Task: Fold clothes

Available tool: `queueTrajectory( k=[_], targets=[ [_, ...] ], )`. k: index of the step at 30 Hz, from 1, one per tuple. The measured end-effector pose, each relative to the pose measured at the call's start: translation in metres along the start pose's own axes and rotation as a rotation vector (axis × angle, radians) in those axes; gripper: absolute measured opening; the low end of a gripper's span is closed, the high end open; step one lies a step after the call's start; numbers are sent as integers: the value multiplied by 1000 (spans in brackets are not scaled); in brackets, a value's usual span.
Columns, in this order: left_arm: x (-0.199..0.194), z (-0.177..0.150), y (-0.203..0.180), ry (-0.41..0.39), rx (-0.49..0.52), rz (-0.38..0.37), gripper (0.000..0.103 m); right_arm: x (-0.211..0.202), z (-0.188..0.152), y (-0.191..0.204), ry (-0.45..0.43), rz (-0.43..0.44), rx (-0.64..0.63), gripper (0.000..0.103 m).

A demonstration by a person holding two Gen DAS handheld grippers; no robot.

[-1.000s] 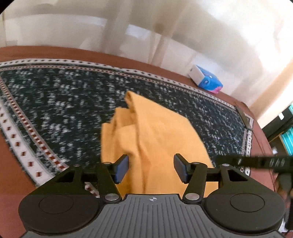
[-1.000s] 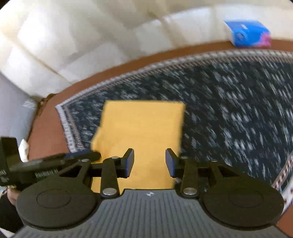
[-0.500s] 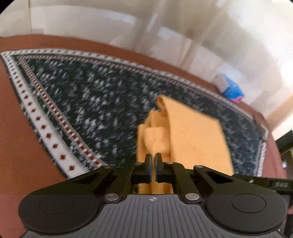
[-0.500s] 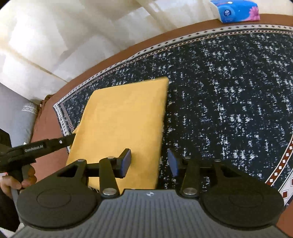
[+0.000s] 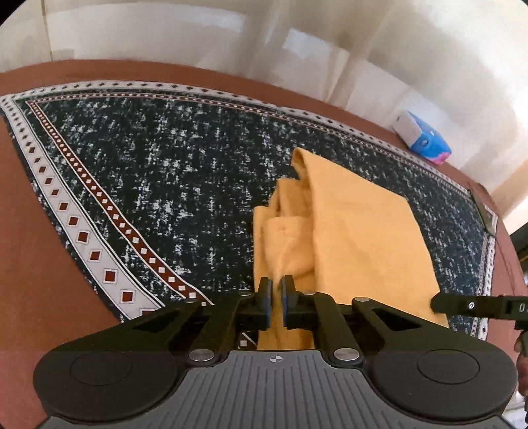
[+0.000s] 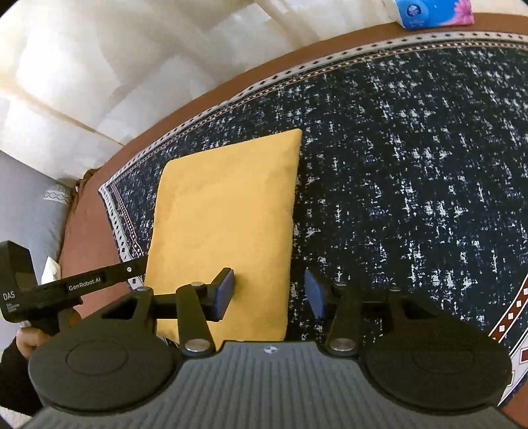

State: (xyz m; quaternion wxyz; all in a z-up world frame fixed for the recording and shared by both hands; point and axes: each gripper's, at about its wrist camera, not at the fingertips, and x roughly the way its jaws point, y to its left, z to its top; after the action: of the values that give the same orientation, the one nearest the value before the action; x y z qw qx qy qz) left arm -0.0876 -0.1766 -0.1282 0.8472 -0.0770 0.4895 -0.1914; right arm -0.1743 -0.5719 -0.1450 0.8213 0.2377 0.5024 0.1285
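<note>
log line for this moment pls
left gripper: just opening, yellow cloth edge in slim gap | right gripper: open, hovering over cloth

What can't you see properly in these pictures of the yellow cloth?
- Left wrist view: the yellow cloth's near edge hides behind the left gripper.
- Right wrist view: its near end hides behind the right gripper.
- Writing on the tissue pack: too small, cut off by the top edge.

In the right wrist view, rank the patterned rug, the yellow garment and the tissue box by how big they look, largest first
1. Patterned rug, filling most of the surface.
2. Yellow garment, a folded rectangle lying on the rug.
3. Tissue box, at the far edge and cut off by the frame, so its distance shrinks it; true size unsure.
</note>
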Motion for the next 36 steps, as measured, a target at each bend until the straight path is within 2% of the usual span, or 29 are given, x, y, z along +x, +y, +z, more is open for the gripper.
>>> queueTrajectory(
  k=[1, 2, 5, 7, 9, 14, 20, 25, 29, 31, 33, 36],
  targets=[
    [-4, 1, 1, -1, -6, 2, 43, 0, 0, -1, -5, -1, 5, 52],
    [-8, 2, 2, -7, -15, -1, 48, -1, 1, -1, -10, -1, 8, 52],
    [-26, 6, 7, -70, -52, -8, 55, -5, 4, -3, -20, -1, 5, 52],
    [-34, 10, 12, -96, -96, -49, 68, -6, 7, -5, -25, 4, 5, 52],
    [-31, 14, 13, -92, -121, -101, 73, -6, 10, -6, -30, 3, 5, 53],
    [0, 17, 2, -18, -60, -104, 76, 3, 12, -11, -13, 3, 34, 53],
    [27, 17, 3, 49, -95, -139, 76, 7, 8, -15, 0, 43, 75, 53],
    [33, 18, 8, 49, -115, -154, 76, 14, 13, -16, -25, 58, 73, 53],
    [35, 22, 7, 59, -127, -210, 74, 28, 20, -16, -32, 54, 47, 56],
    [36, 21, 4, 66, -100, -209, 73, 32, 21, -17, -36, 77, 52, 56],
    [37, 20, 5, 68, -106, -213, 73, 33, 20, -19, -24, 121, 62, 54],
    [40, 21, 7, 69, -126, -218, 73, 35, 20, -24, -31, 141, 110, 53]
  ],
)
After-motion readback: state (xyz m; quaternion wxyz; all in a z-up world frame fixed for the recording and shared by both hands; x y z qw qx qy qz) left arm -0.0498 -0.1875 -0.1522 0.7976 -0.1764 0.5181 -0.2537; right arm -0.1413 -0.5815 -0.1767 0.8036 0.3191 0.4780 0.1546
